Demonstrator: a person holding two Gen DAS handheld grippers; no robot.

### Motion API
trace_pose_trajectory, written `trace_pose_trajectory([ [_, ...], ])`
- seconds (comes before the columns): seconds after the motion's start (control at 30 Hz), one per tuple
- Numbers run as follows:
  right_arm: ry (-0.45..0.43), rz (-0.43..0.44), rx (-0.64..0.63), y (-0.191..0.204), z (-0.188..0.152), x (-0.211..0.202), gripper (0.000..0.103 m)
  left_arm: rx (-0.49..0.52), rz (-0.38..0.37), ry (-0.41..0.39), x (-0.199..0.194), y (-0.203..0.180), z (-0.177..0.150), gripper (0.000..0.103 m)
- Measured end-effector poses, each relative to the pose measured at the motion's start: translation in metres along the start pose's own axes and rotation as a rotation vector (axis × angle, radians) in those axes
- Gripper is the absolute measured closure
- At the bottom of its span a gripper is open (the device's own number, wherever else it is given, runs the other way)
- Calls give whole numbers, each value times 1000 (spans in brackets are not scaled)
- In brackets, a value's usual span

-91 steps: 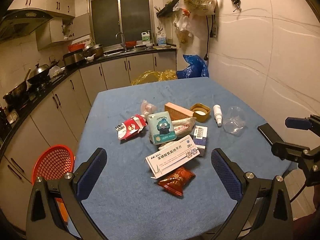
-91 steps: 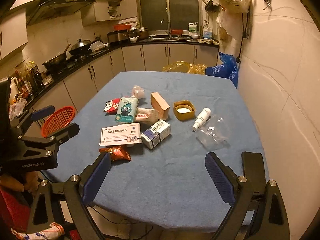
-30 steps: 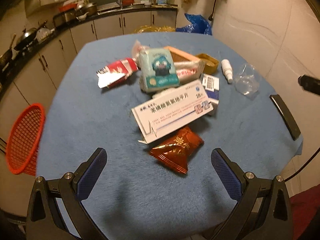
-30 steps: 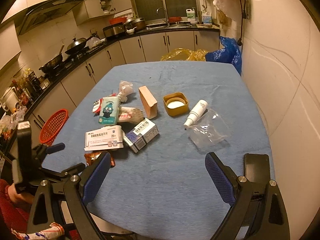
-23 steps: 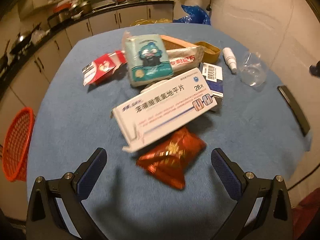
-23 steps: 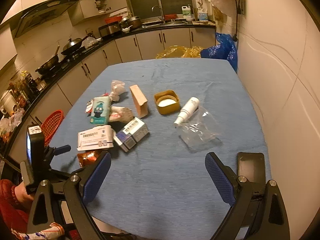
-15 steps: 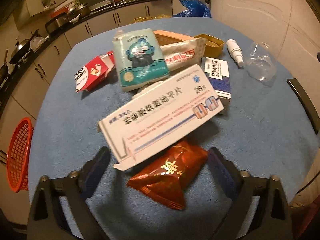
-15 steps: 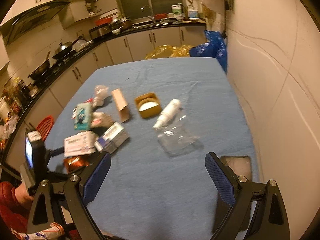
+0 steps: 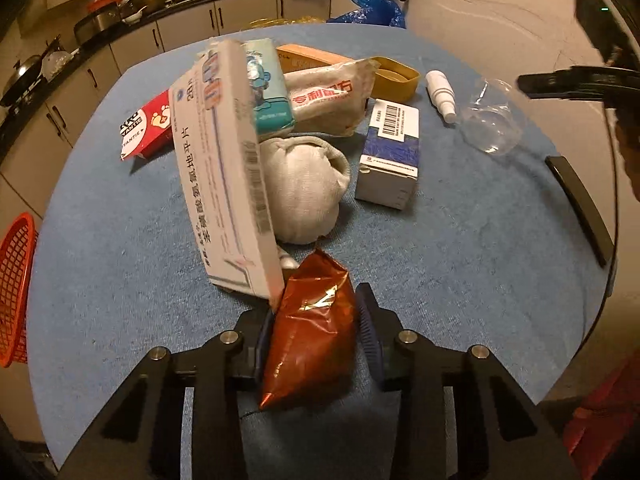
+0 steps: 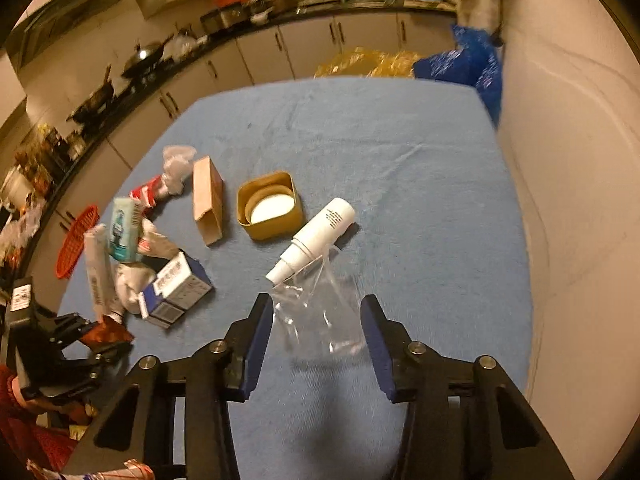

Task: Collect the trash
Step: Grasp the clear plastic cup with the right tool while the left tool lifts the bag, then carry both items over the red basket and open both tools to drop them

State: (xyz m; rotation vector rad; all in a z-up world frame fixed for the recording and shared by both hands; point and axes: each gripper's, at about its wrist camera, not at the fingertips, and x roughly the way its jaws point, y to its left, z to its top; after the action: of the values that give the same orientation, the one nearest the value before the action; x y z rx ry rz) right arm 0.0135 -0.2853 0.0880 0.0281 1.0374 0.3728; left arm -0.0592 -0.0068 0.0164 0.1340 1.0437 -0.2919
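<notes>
left gripper [image 9: 316, 332]: jaws closing on red snack packet [image 9: 310, 332], near table [image 9: 460, 280] edge | right gripper [image 10: 316, 330]: closing around clear plastic bag [image 10: 320, 320], right of pile, pads not touching

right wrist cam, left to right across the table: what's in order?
Red basket → tan box → yellow tub → white bottle → clear plastic bag between the right gripper pads.

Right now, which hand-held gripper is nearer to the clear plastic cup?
Right. The right hand-held gripper straddles the clear plastic cup, jaws closing. The left hand-held gripper is across the table around a red snack packet.
</notes>
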Motion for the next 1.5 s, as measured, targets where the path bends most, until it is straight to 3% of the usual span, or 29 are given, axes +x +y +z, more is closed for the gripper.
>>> trace_pose_trajectory([
  [0.1,63,35,16,-5,2,16,83,-10,5,3,1,0,1,60],
  [0.17,59,70,26,0,0,12,88,-24,16,6,4,0,5,43],
  [0.3,65,114,57,14,-11,2,96,-42,21,-2,7,3,7,41],
  [0.47,26,155,109,33,-27,-17,96,-43,17,-12,9,4,9,67],
  [0.7,-38,206,160,59,-38,-40,96,-72,-80,-46,-11,11,8,68],
  [0.9,-48,229,141,83,-32,-44,96,-96,-113,-82,-38,23,6,68],
  [1.5,-66,359,-33,201,5,-40,96,-232,-6,-225,-124,113,-6,68],
])
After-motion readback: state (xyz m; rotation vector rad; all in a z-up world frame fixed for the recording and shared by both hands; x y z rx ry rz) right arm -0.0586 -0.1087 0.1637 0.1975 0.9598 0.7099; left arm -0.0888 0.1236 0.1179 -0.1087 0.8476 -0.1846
